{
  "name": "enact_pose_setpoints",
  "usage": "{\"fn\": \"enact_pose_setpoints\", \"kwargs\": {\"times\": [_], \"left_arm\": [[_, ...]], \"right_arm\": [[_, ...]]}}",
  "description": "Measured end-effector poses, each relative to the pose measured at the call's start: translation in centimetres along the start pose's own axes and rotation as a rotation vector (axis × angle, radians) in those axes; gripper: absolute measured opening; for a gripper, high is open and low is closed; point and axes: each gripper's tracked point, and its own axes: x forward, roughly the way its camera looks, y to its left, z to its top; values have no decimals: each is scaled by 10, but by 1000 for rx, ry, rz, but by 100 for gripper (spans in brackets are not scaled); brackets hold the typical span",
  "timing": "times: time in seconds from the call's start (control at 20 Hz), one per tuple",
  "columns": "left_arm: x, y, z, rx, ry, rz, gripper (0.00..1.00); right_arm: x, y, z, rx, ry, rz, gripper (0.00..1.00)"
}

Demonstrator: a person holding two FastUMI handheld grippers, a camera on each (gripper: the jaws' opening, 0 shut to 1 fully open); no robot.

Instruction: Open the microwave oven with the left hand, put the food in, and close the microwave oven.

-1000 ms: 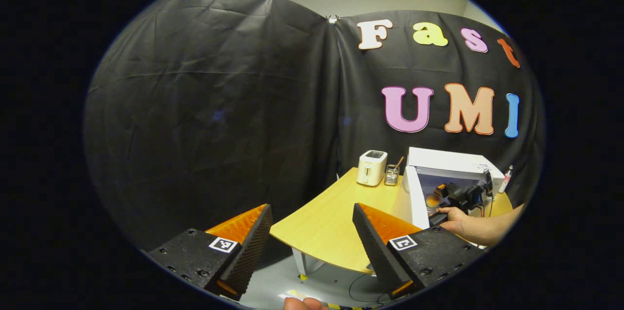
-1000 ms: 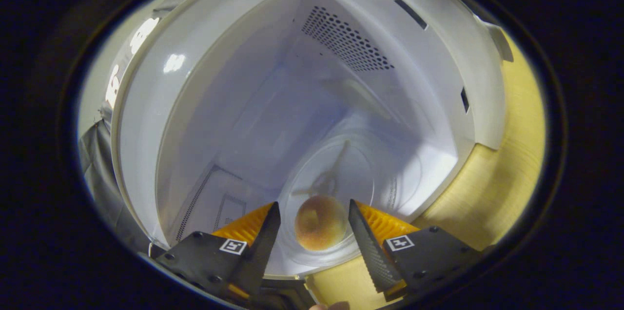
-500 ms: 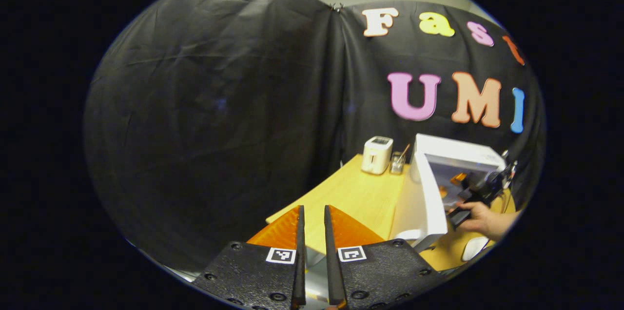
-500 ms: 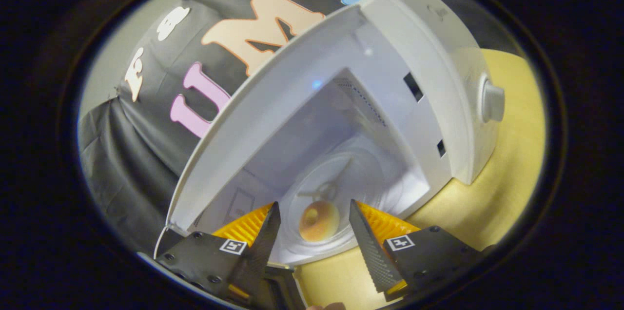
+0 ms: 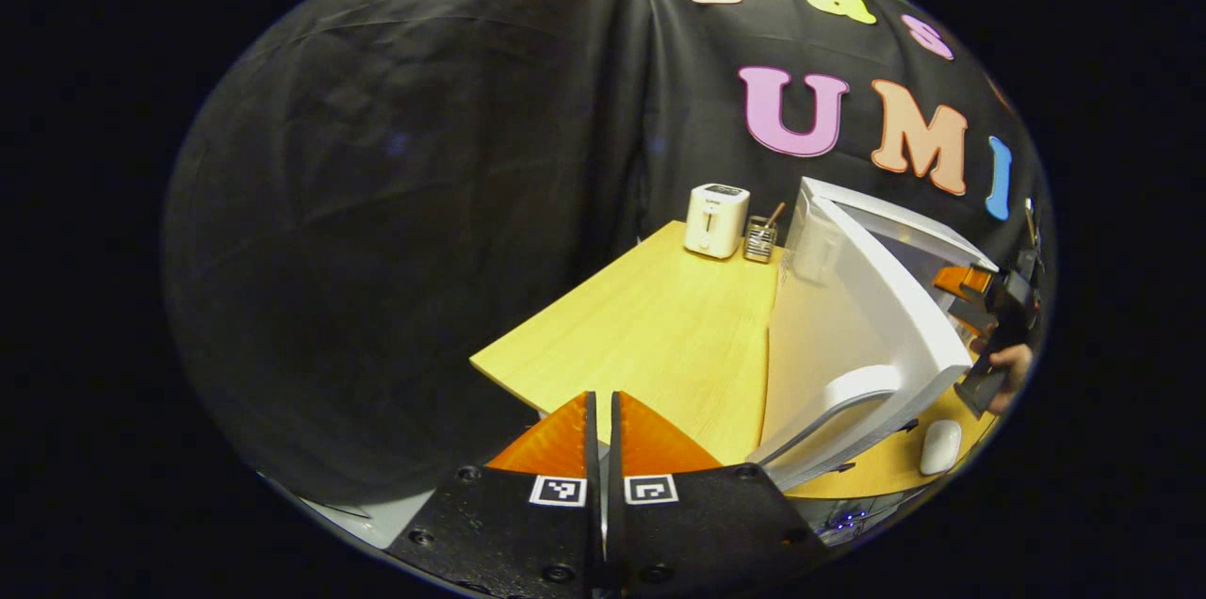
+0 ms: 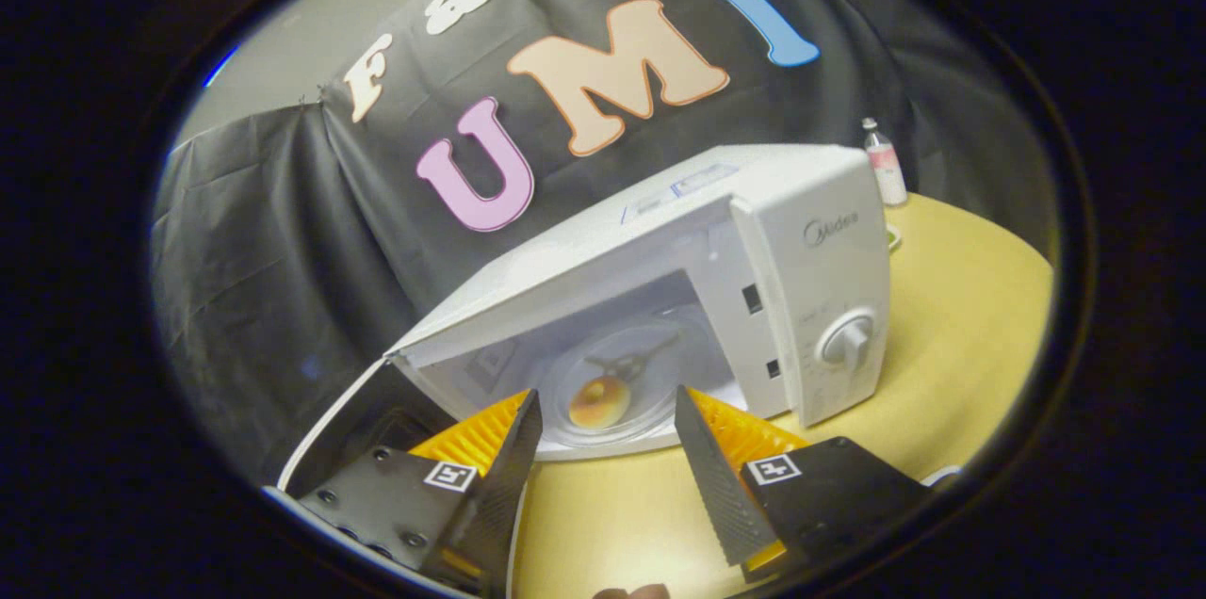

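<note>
The microwave oven (image 6: 754, 232) faced the right gripper (image 6: 603, 448), door (image 5: 848, 335) swung wide; food (image 6: 599, 402) lay inside. Right gripper gaped empty; left gripper (image 5: 603, 477) closed on nothing

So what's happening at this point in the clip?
A person is loading a microwave with two handheld grippers. The food, a round bun-like item, sits on the glass turntable inside. The right gripper is open in front of the opening, holding nothing. The left gripper is shut, empty, near the open door.
</note>
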Motion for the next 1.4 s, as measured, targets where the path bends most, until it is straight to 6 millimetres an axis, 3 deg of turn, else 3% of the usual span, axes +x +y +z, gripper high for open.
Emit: {"fn": "enact_pose_setpoints", "kwargs": {"times": [0.1, 0.25, 0.5, 0.65, 0.7, 0.85, 1.05, 1.1, 1.15, 1.4], "left_arm": [[14, -8, -30, -15, 72, -28, 1], [30, -13, -48, -17, 123, -26, 1], [44, -37, -44, 40, 131, -87, 1], [50, -59, -44, 94, 144, -134, 1], [50, -70, -43, 103, 143, -161, 1], [54, -94, -43, 153, 147, -214, 1], [54, -130, -42, 207, 151, -291, 1], [54, -141, -43, 221, 151, -309, 1], [54, -150, -43, 236, 149, -320, 1], [53, -202, -44, 285, 144, -401, 1]], "right_arm": [[-9, -3, 25, -31, -32, 3, 81], [-25, -16, 58, -95, -71, -13, 81], [-58, -38, 116, -211, -162, -78, 83], [-83, -37, 145, -280, -218, -99, 83], [-90, -35, 155, -303, -236, -100, 89], [-119, -33, 182, -346, -277, -117, 85], [-150, -51, 212, -387, -318, -169, 85], [-157, -55, 217, -394, -324, -176, 90], [-164, -58, 222, -398, -332, -179, 85], [-196, -71, 246, -438, -389, -213, 85]]}}
